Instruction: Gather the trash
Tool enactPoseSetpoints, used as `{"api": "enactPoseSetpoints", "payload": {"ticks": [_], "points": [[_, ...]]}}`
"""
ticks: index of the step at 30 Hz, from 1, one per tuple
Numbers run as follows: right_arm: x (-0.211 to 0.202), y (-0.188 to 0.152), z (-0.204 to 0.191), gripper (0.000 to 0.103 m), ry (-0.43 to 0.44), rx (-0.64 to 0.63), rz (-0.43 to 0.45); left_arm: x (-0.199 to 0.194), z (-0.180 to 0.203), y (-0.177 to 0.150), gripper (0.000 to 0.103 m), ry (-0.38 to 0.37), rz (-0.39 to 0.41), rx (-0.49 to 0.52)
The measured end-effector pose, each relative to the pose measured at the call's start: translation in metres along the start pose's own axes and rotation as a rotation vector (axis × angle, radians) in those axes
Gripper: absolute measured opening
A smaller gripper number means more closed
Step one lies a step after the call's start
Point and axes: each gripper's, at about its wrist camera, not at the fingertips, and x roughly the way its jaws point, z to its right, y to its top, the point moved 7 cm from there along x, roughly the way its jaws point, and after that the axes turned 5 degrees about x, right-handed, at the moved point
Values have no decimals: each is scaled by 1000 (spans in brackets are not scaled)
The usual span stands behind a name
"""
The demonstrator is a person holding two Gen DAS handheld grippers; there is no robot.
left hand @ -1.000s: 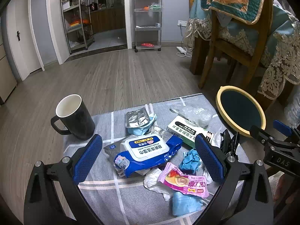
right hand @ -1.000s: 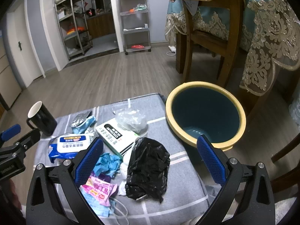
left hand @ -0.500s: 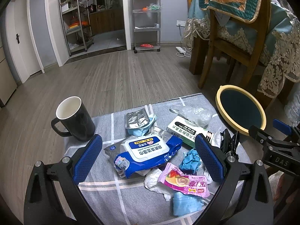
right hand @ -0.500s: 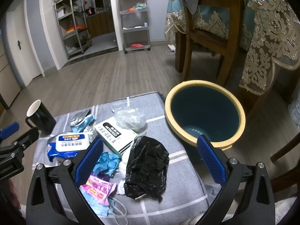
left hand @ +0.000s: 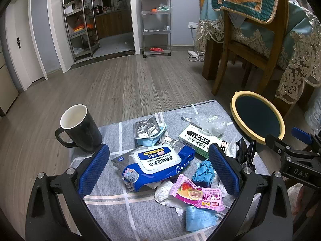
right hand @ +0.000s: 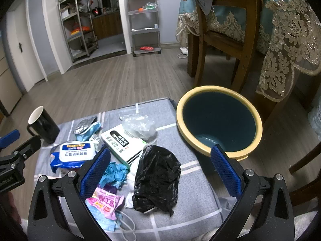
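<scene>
Trash (left hand: 160, 160) overlapping, white tissue (left hand: 166, 193) mostly buried

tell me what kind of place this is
Most likely a lived-in home, in a dining area. A wooden chair stands at a table with a lace-edged cloth, metal shelves stand by a doorway that may lead to a kitchen, and the floor is wood plank.

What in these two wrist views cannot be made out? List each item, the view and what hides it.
- Bin floor: right wrist view, partly cut by the near rim and dark.
- White paper: left wrist view, mostly under the pink wrapper and wipes pack.
- Black bag: left wrist view, largely behind the left tool's finger.
- Mug contents: both views, too steep an angle.
</scene>
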Motion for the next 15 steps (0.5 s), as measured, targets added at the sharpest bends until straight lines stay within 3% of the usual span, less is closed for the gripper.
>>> {"api": "enactPoseSetpoints", "payload": {"ticks": [15], "points": [[0,0,1,99,-2,0,-3,0,1,1,97,1,-1,1]]}}
